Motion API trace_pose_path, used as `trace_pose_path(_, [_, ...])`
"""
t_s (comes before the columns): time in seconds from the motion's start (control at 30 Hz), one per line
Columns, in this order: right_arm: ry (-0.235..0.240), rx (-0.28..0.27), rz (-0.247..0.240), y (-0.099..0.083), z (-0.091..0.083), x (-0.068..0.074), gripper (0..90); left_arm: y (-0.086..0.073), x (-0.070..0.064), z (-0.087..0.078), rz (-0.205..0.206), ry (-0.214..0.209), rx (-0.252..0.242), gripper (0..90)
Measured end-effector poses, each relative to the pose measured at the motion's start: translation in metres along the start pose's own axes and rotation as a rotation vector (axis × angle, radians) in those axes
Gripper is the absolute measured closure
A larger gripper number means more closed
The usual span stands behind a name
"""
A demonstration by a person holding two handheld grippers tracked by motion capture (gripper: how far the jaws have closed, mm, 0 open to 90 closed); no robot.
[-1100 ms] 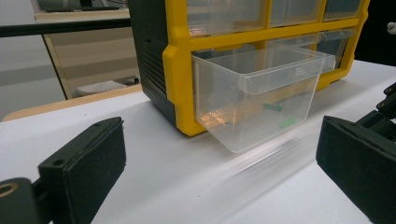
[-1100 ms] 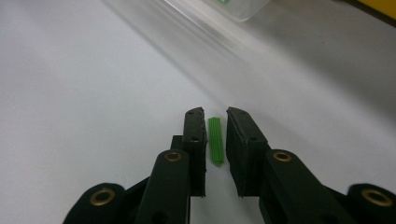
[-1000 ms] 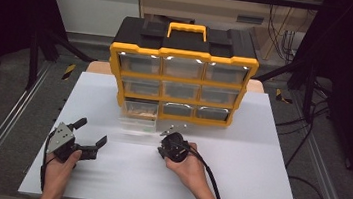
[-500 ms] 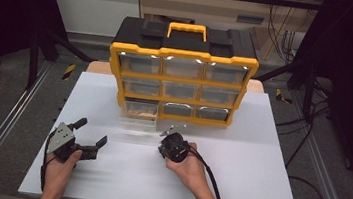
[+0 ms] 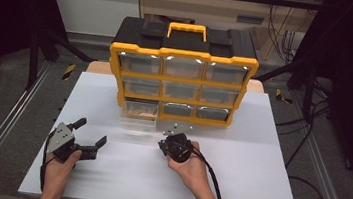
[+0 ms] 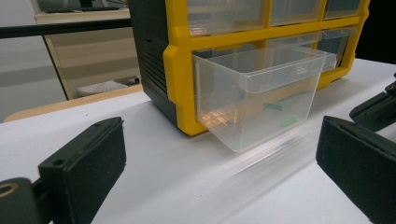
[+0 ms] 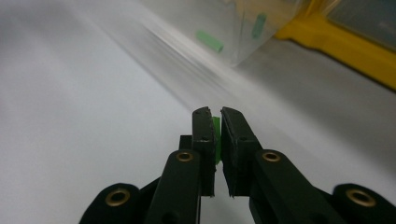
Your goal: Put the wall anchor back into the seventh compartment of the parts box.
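Note:
A yellow and black drawer cabinet (image 5: 183, 70) stands at the back of the white table (image 5: 256, 179). Its bottom left clear drawer (image 6: 261, 93) is pulled out, with two small green pieces (image 6: 288, 121) inside. My right gripper (image 7: 218, 114) is shut on a small green piece (image 7: 216, 140), low over the table just in front of the drawer (image 7: 233, 32). In the high view the right gripper (image 5: 172, 142) sits near the drawer (image 5: 137, 117). My left gripper (image 5: 91, 135) rests at the front left, jaws wide apart and empty, facing the drawer.
The cabinet's other clear drawers (image 5: 180, 91) are pushed in. A black cable (image 5: 211, 176) trails from the right gripper toward the front edge. Dark frame rails (image 5: 6, 120) run along both sides of the table.

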State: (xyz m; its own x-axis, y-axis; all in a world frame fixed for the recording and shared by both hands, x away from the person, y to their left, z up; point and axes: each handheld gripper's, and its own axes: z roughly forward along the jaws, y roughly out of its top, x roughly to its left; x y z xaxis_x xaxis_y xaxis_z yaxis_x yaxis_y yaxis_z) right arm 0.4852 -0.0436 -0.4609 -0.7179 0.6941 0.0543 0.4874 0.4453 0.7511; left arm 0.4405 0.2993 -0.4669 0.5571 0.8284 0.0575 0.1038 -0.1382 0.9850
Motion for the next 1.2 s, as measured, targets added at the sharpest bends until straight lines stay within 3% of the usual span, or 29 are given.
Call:
trace_pose_path(0.4, [-0.019,-0.119,0.033,0.007,-0.025,-0.010,84.5,0.000,-0.001,0.001,0.006,-0.002,0.007,1.5])
trace_pose_path(0.63, [-0.030,-0.182,0.033,0.021,-0.041,-0.014,84.5,0.000,0.000,0.000,0.001,0.000,0.003,1.6])
trace_pose_path(1.2, [-0.028,-0.246,0.026,0.050,-0.059,-0.020,84.5,0.000,0.000,-0.002,-0.002,0.004,-0.002,1.3])
